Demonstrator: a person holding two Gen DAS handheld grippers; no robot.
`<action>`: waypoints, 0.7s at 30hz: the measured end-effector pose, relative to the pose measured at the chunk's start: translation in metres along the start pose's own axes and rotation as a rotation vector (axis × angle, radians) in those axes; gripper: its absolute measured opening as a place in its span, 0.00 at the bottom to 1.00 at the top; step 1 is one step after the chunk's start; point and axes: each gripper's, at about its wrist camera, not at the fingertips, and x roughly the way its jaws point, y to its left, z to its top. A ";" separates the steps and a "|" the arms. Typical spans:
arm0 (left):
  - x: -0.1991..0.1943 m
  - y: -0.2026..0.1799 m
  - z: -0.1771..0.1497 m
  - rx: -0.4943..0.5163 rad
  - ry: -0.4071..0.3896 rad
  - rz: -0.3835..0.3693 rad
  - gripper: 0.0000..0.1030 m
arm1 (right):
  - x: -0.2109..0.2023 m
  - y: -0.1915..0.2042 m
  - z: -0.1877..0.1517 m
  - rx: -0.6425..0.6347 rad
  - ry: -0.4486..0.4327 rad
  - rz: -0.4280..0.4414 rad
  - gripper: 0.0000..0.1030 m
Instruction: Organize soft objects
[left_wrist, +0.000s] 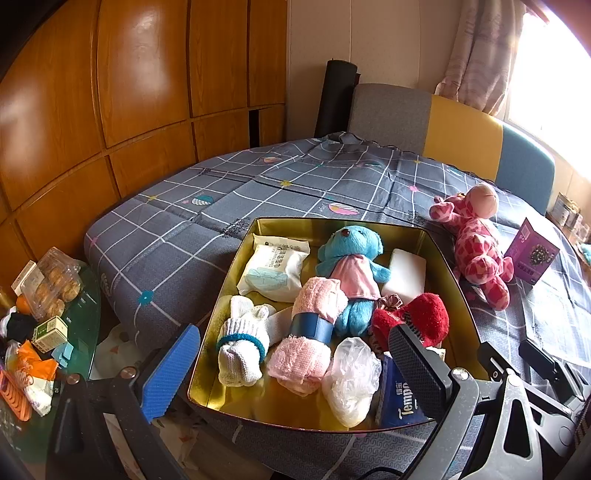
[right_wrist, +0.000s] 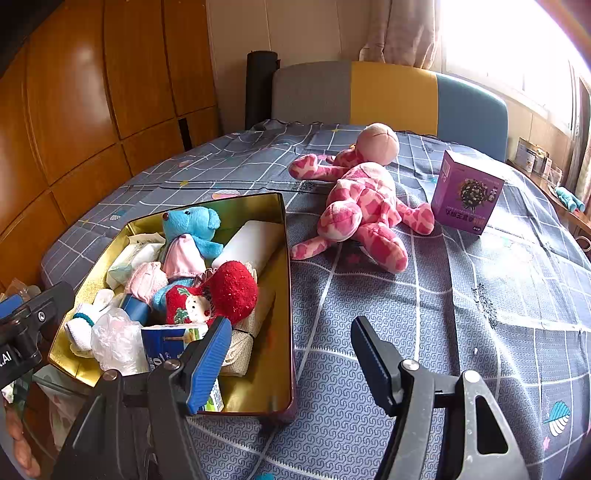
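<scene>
Most of the sorting looks done from where I hold my two tools. The gold-lined metal tin (left_wrist: 236, 258) sits on the bed's grey checked quilt (left_wrist: 207, 206), and it is already crowded: a blue plush bear in a pink dress (left_wrist: 351, 258), a rolled pink towel with a dark blue band (left_wrist: 314, 325), a pair of white knitted socks with a teal cuff (left_wrist: 240, 343), a white pack of wipes (left_wrist: 275, 271), a red plush heart doll (left_wrist: 417, 319), a crumpled clear plastic bag (left_wrist: 351, 376), a blue tissue packet (left_wrist: 400, 400) and a white rectangular block (left_wrist: 406, 273) at the back wall.

What I judge is left is the pink spotted plush giraffe (right_wrist: 364, 206), lying flat on the quilt well outside the tin, just beside a purple cardboard box (right_wrist: 465, 192) that stands upright. The box is stiff card, so I doubt it belongs with the soft things.

My left fingers (left_wrist: 295, 365) are spread wide over the near edge of the tin, gripping nothing; the tin's contents merely show between them. My right fingers (right_wrist: 288, 354) are parted too, with only bare quilt between them, to the right of the tin and nearer to me than the giraffe. Room in the tin is tight, so fitting the giraffe in may mean laying it on top.
</scene>
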 end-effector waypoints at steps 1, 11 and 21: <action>0.000 0.000 0.000 0.000 0.001 -0.001 1.00 | 0.000 0.000 0.000 0.000 -0.001 -0.001 0.66; 0.003 0.001 -0.002 -0.012 0.023 -0.044 1.00 | -0.002 -0.001 0.001 -0.002 -0.008 -0.001 0.66; -0.003 -0.009 -0.007 0.050 -0.041 -0.007 0.89 | 0.000 -0.006 0.000 0.010 -0.001 -0.014 0.66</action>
